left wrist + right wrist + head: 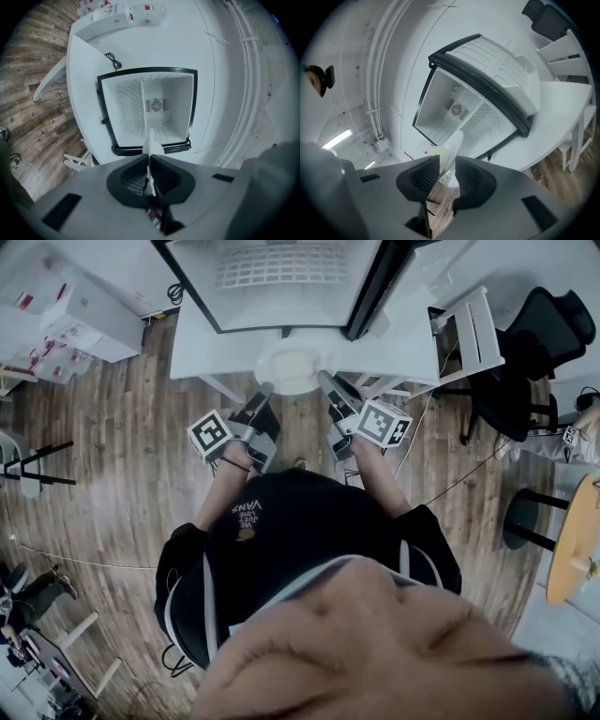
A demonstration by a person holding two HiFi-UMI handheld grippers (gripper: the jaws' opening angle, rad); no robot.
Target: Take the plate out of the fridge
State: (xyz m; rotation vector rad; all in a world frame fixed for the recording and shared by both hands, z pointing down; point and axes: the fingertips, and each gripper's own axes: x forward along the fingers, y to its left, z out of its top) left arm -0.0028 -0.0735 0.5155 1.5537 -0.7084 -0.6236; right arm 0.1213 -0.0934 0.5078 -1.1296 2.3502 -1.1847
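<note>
Risk, at the grip: the plate (293, 371) hangs by two opposite edges only. If my hands drift apart or tilt unevenly, I judge it slips and drops.
Risk, further out: a drop would land it on the table (202, 348) edge or the floor.
Left gripper (149, 157): jaws nearly closed, pinching the plate's thin rim.
Right gripper (446, 161): jaws about half apart, rim between them, pads appear to bear on it.
Plate position: outside the fridge (147, 70), just before its open mouth.
Fridge door (497, 61): swung wide.
</note>
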